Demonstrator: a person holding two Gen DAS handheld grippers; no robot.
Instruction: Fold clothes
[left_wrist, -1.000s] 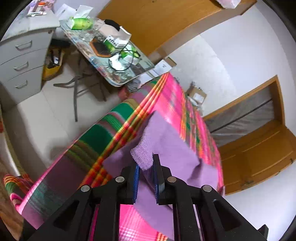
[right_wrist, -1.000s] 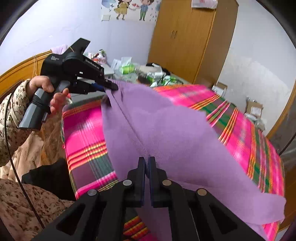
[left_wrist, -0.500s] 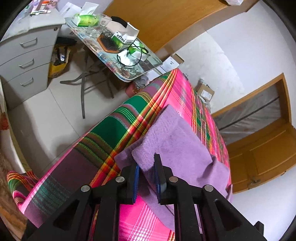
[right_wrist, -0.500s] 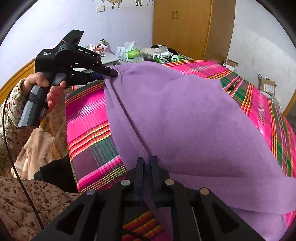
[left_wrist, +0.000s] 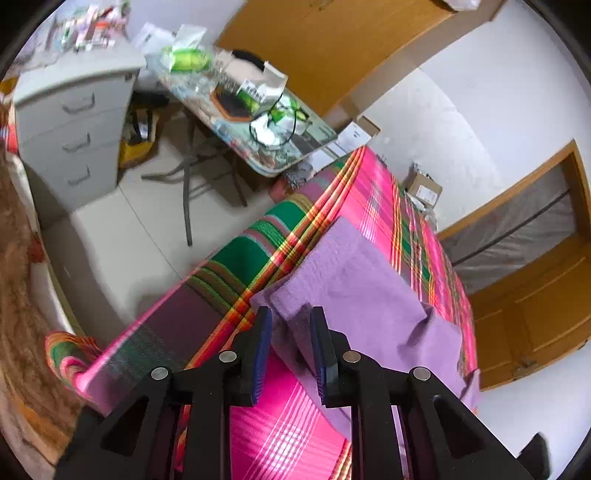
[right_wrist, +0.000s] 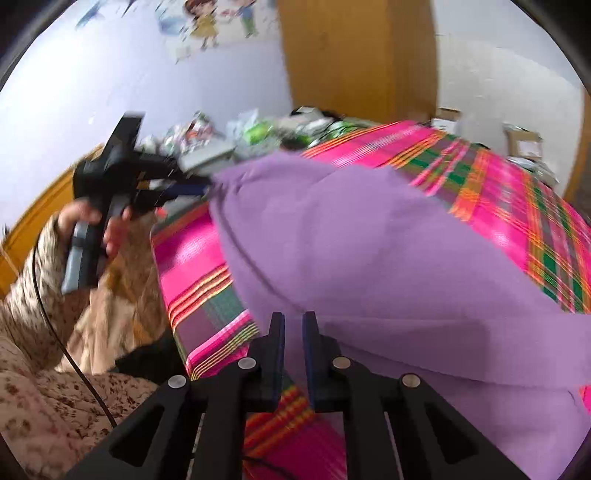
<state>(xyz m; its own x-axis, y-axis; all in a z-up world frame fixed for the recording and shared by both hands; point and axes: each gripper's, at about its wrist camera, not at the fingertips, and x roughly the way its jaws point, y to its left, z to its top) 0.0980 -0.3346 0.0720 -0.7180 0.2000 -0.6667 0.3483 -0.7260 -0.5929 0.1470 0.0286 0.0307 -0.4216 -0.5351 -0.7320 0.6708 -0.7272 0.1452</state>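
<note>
A purple cloth (left_wrist: 362, 288) lies spread over the pink and green plaid bed cover (left_wrist: 376, 192). My left gripper (left_wrist: 291, 332) is at the cloth's near corner. Its jaws are opening, and a loose fold of the cloth sits between the blue pads without being pressed. In the right wrist view the cloth (right_wrist: 369, 258) fills the middle, folded over itself. My right gripper (right_wrist: 293, 328) stands at its near edge with a narrow gap between the pads, gripping nothing. That view also shows the left gripper (right_wrist: 192, 190), held in a person's hand (right_wrist: 92, 221), at the cloth's far corner.
A cluttered folding table (left_wrist: 258, 122) and a grey drawer cabinet (left_wrist: 74, 122) stand beyond the bed's edge, with tiled floor (left_wrist: 129, 240) between them. A wooden wardrobe (left_wrist: 314, 44), a cardboard box (left_wrist: 424, 188) and a door (left_wrist: 535, 295) line the walls.
The cloth has come down from hanging between the grippers to lying on the bed. Both pairs of jaws have parted from the cloth, the left ones wider. Both views have shifted.
</note>
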